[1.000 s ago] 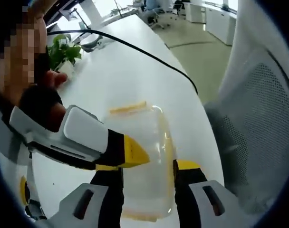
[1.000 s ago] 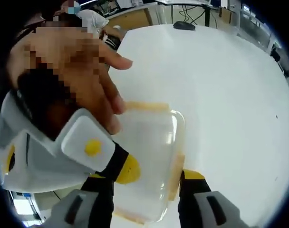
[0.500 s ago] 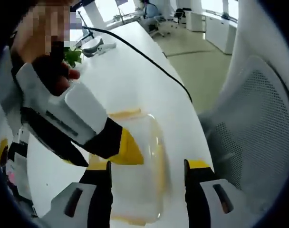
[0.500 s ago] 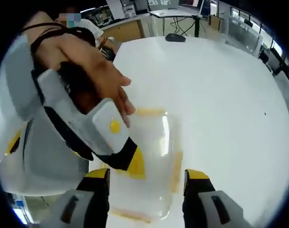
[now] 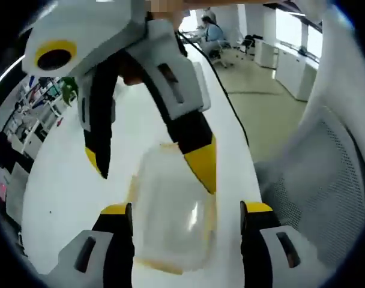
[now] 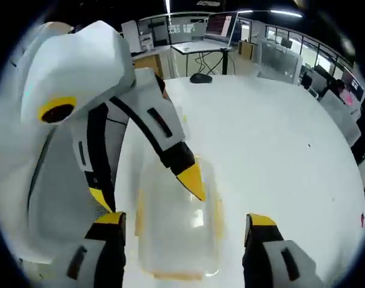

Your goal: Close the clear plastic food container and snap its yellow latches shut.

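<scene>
Left gripper view has the clear container [image 5: 170, 222] sitting on the white table [image 5: 62, 180] between the left claw [image 5: 185, 216] jaws — lid looks down on it.

Both claws are spread wide with nothing gripped. The right claw [image 5: 152, 162] drops in from 12 o'clock, one yellow tip over the lid at about 1 o'clock of the box, the other off its 10 o'clock side. Right gripper view: same container [image 6: 176, 234] between the right claw [image 6: 185, 225] jaws, yellow latches [image 6: 218, 216] along its edges — can't tell if they're snapped. The left claw [image 6: 149, 186] comes in from 10 o'clock, tip resting on or just above the lid. A mesh chair [image 5: 326, 180] sits at 3 o'clock.
</scene>
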{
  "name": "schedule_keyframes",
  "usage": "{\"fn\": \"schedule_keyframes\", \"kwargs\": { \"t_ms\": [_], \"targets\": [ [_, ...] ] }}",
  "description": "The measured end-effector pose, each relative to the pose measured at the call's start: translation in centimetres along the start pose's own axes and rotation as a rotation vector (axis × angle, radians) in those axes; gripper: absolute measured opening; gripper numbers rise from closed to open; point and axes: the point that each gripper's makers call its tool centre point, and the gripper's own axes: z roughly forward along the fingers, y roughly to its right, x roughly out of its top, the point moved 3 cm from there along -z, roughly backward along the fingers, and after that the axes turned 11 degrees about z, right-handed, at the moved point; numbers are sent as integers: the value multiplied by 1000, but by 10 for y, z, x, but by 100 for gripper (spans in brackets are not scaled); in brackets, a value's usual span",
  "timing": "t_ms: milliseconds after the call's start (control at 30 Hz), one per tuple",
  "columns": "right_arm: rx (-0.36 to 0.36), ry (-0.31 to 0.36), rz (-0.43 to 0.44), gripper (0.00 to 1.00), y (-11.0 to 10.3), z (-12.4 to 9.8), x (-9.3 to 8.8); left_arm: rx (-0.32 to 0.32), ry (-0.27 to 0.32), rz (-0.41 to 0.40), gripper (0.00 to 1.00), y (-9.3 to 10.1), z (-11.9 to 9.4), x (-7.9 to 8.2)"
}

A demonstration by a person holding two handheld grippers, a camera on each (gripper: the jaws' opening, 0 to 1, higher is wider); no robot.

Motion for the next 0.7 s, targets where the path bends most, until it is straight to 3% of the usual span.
{"fn": "schedule_keyframes", "kwargs": {
  "t_ms": [33,167,333,467,633,700],
  "targets": [
    [-14,7,11,98,-1,1,-3,9,-5,-8,77,-3,-2,-2],
    [-26,53,51,99,-9,2,-9,37,28,-63,90,-5,-4,-5],
    [-38,101,71,99,-15,2,-12,66,59,-113,97,-7,-6,-12],
    [-58,150,87,99,-17,0,-16,67,103,-132,99,-5,-11,-11],
    [-127,194,89,99,-10,-2,-28,84,87,-151,99,-8,-14,-29],
    [-120,195,95,99,-12,-1,-35,89,79,-145,99,-10,-16,-37]
  ]
}}
